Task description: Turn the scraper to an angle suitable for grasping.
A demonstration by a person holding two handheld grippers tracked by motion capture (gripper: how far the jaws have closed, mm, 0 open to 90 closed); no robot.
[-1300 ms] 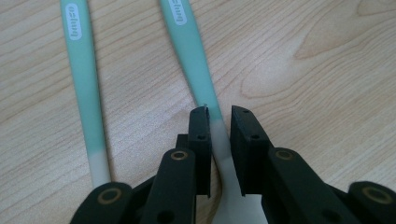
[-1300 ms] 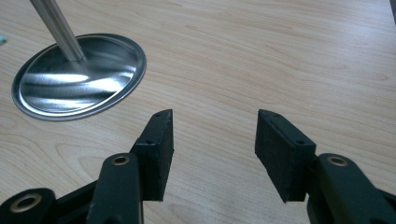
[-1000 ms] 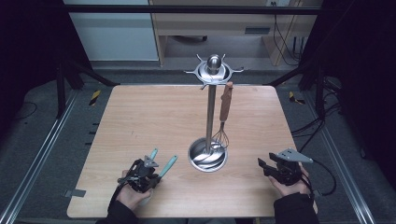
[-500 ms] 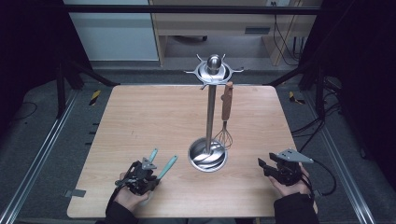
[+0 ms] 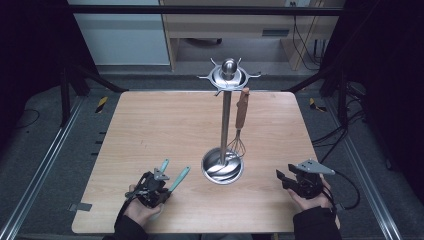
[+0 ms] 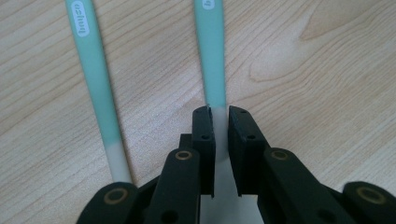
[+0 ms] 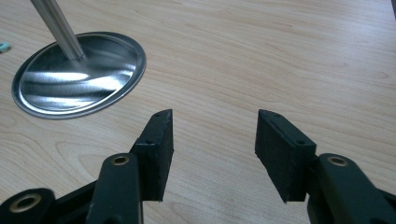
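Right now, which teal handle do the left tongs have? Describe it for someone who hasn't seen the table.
Start at the steel utensil stand mid-table, then look toward the near left edge, where the left tongs sit. Two teal handles lie side by side there. The gripped handle is the one nearer the stand, its pale end between the jaws; the other handle lies free beside them.

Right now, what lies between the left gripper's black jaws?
The left gripper clamps one mint-green utensil handle, whose pale lower end runs down between the jaws; its working end is hidden. A second handle lies alongside.

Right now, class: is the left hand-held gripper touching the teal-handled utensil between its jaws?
Touching. The left gripper view shows the left hand-held gripper closed, both jaws pressed against the teal-handled utensil.
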